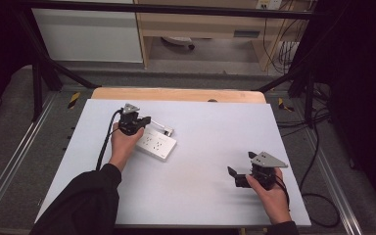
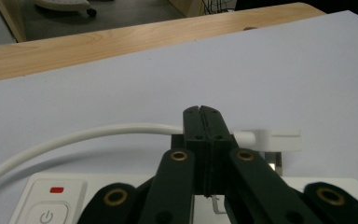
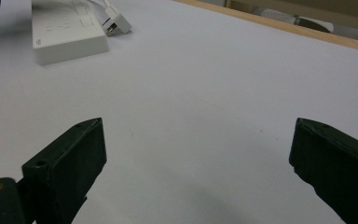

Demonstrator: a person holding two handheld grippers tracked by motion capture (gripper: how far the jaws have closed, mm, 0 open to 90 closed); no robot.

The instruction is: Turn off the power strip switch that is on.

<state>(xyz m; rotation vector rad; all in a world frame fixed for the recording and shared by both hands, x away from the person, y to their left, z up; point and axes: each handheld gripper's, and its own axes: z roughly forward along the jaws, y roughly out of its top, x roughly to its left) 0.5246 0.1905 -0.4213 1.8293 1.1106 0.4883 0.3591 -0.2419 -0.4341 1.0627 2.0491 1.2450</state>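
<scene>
two hand-held grippers work over the desk [image 1: 200, 196]; the strip [image 1: 156, 145] lies near the left hand-held gripper [image 1: 136, 122]. left gripper view: jaws pinch the cord [image 2: 98, 133]; pulling could drag the strip. right hand-held gripper [image 3: 198, 163] gapes, idle.

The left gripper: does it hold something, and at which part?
The left gripper is shut on the power strip's white cable, just behind its plug. The right gripper is open and holds nothing.

power strip [image 1: 155, 143]: white, flat, left-centre of table | cable [image 2: 74, 138]: white, curved, plug beside strip
</scene>
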